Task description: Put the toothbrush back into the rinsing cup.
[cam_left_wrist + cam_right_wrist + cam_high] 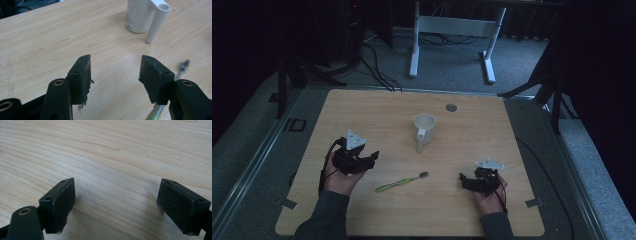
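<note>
the slim green plastic toothbrush with a dark bristle head lies flat on the pale wood-grain surface, near the front edge and between the two hands, touched by nothing. its head points toward the right claw and a little away from the person. in the left gripper view its green handle runs just behind the right-hand jaw, the grey head farther up.

the left claw is held just above the surface beside the handle end of the toothbrush, released, its black jaws standing wide apart with bare wood between them. the right claw sits just past the bristle end, close but apart from it, also released, jaws spread over bare wood grain.

farther back, near the middle of the surface, stands an upright white plastic cup with a tubular side holder, well apart from the toothbrush; in the left gripper view it shows at the top. a small round grey metal disc is set in the surface behind the cup
</note>
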{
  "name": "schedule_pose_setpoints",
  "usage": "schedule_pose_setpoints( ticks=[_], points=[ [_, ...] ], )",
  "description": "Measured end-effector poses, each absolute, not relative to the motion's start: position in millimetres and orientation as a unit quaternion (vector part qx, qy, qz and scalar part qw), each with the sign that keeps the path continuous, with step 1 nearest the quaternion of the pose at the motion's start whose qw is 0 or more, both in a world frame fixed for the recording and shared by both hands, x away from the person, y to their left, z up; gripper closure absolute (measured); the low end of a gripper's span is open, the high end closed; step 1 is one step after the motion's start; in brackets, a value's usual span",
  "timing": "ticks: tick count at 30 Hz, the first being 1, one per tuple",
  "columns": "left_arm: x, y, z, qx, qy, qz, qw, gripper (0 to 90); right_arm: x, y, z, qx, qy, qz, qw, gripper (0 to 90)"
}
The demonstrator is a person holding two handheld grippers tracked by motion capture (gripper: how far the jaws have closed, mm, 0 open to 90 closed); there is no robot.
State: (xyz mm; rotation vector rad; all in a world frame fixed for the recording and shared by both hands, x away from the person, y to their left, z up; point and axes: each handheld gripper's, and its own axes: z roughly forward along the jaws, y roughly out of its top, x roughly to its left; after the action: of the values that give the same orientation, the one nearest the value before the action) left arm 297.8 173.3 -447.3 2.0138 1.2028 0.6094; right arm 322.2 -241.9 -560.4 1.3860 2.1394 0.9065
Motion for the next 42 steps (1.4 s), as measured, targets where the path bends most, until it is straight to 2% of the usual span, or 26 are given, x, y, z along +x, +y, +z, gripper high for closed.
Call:
schedule_pose_setpoints(
  ticks=[42],
  points=[
    [303.9, 148.3, -414.7, 0.840, 0.396, 0.201, 0.312, 44.5, 323.0, -241.2, -560.3, 0.501, 0.772, 0.327, 0.216, 14.7]
  ],
)
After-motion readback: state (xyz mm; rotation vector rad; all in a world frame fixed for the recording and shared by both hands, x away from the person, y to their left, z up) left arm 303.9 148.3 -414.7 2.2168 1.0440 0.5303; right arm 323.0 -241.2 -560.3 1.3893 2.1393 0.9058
